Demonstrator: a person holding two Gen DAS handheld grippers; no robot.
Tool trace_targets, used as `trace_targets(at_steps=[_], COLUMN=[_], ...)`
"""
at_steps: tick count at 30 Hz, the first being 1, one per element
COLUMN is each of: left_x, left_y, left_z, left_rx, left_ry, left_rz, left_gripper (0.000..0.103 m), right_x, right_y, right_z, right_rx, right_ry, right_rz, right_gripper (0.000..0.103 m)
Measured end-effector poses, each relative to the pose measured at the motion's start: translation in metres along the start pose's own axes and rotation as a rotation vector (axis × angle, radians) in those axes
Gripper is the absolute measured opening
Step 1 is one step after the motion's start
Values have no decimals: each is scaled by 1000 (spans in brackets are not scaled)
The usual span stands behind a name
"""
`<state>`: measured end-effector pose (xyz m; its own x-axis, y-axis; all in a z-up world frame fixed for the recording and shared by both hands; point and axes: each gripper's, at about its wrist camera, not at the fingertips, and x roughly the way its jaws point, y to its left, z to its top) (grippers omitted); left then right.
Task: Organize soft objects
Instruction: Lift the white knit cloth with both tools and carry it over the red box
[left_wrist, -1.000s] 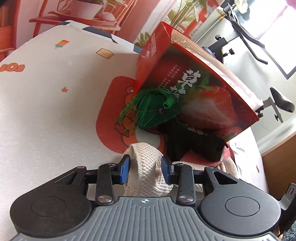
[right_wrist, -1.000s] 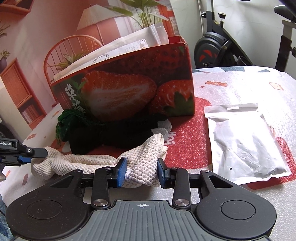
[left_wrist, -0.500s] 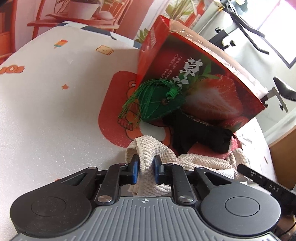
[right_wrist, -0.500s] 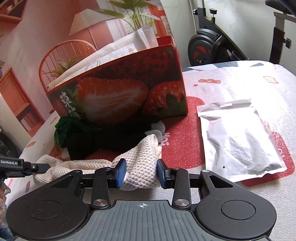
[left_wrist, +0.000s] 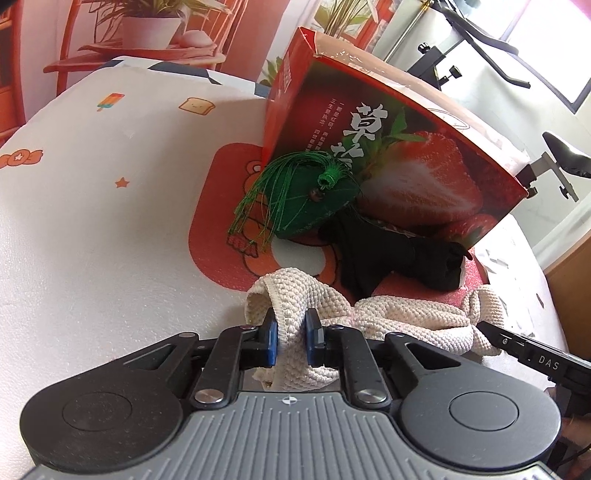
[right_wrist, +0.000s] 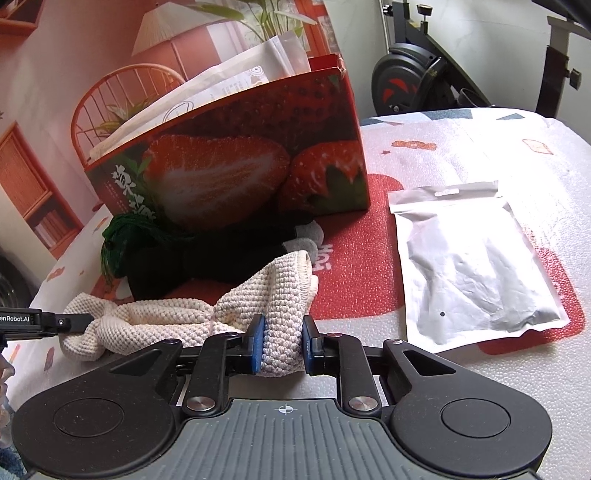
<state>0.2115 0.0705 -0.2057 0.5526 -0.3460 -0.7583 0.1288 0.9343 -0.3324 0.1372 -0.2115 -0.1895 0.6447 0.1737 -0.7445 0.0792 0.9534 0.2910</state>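
A cream knitted cloth (left_wrist: 406, 317) lies on the table in front of the strawberry box (left_wrist: 406, 155). My left gripper (left_wrist: 290, 338) is shut on its left end. My right gripper (right_wrist: 282, 341) is shut on its right end (right_wrist: 280, 295). Behind the cloth lie a black soft item (left_wrist: 391, 251) and a green tasselled pouch (left_wrist: 306, 199), both against the box. In the right wrist view the box (right_wrist: 229, 166) holds white packets, and the green pouch (right_wrist: 122, 240) and black item (right_wrist: 207, 258) lie at its foot.
A silver foil bag (right_wrist: 476, 266) lies flat to the right of the box. The table has a white foam cover (left_wrist: 92, 221) with red printed patches. An exercise bike (right_wrist: 424, 74) stands beyond the table's far edge.
My left gripper closed on the cloth's left end half a second ago and holds it. My right gripper's jaws have narrowed onto the right end. The cloth is stretched a little between them.
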Motion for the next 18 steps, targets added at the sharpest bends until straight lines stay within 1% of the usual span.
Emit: trace_targets(at_steps=[4,9,15,18], left_x=[-4,-15,-37,-52], left_y=[-2,-8,-19,-29], left_z=[-1,0,2,8], left_rx=[9,33,86,141], left_ry=[-11,-51,-119,-170], left_rz=[-4,-25,-47,-55], left_gripper=[14,12,12,12], right_x=[-3,-12,-30,-42], right_y=[3,9,17,21], right_z=[0,4,16,25], right_rx=[-16,-52,-81,-95], right_ry=[-6,-34,-91,-124], right_rz=[3,19,41,53], right_gripper=[17,16,16,16])
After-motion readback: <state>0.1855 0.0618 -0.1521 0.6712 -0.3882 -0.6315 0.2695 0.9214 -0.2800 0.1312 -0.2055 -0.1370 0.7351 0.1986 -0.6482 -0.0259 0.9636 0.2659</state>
